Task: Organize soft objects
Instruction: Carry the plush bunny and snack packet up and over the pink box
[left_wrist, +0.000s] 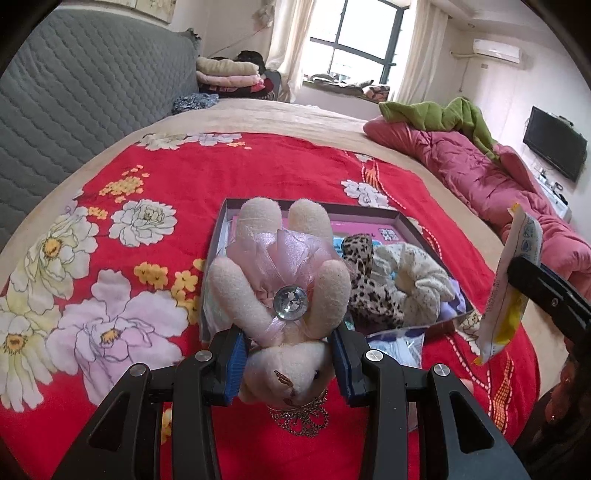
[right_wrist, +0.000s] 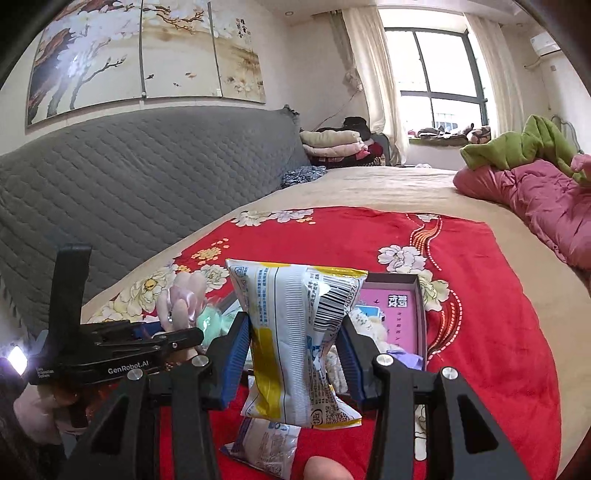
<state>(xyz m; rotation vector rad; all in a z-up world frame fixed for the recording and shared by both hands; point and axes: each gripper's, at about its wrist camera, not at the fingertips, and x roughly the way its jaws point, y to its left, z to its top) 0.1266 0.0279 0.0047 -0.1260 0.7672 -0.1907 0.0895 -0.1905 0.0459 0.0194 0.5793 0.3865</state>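
Note:
My left gripper (left_wrist: 290, 352) is shut on a cream plush toy (left_wrist: 284, 280) in a pink tulle dress with a clear gem. The toy hangs head toward the camera, above the near end of a shallow dark box (left_wrist: 406, 218) on the red floral blanket (left_wrist: 221, 170). A leopard-print scrunchie (left_wrist: 369, 291) and a cream fluffy scrunchie (left_wrist: 417, 273) lie inside the box. My right gripper (right_wrist: 295, 339) is shut on a white and yellow snack packet (right_wrist: 295, 332), held in the air in front of the box (right_wrist: 417, 284). The left gripper (right_wrist: 177, 334) with the toy (right_wrist: 181, 299) shows beside it.
A second packet (right_wrist: 266, 443) lies on the blanket below the held one, and a clear plastic pouch (left_wrist: 399, 343) sits by the box's near corner. A pink quilt (left_wrist: 480, 173) with a green garment (left_wrist: 443, 114) bounds the right. The grey quilted headboard (left_wrist: 92, 92) stands left.

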